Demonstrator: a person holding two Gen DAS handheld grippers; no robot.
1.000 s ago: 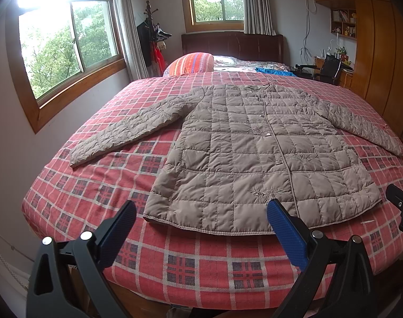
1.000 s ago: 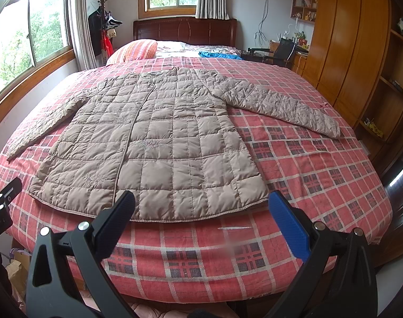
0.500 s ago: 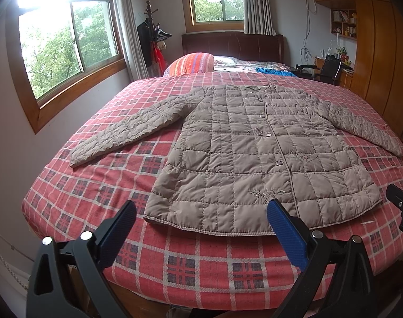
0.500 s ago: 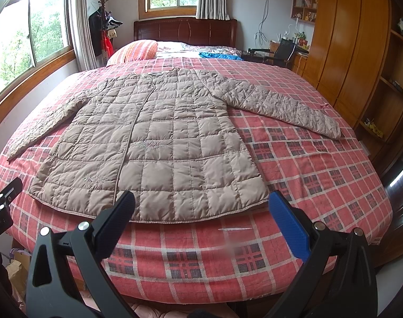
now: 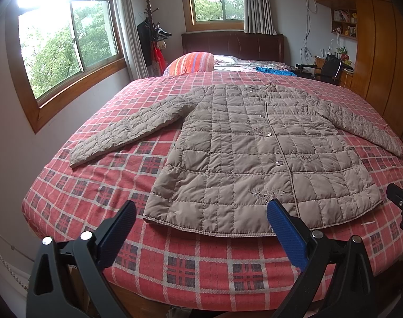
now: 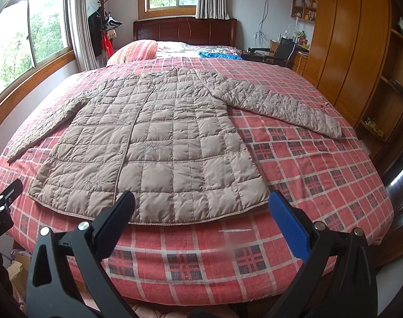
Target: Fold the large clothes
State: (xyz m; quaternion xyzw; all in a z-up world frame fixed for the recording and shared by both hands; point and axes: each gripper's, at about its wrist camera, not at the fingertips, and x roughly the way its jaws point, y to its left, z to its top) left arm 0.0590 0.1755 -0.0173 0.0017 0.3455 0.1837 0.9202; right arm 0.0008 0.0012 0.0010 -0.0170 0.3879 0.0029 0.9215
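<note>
Left wrist: left gripper (image 5: 201,213), right gripper (image 6: 201,204) gape, empty; jacket (image 5: 257,159) flat.

shelf items (image 5: 344,23): too small to tell | bedspread (image 6: 229,246): blurred patch

Red plaid bed (image 5: 191,262), striped pillow (image 5: 192,62), coat rack (image 5: 151,26).

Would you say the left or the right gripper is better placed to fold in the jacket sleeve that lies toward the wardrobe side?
Right, probably. The right gripper, open, hovers at the jacket hem nearest that sleeve. The left gripper, also open, sits toward the window-side sleeve.
</note>
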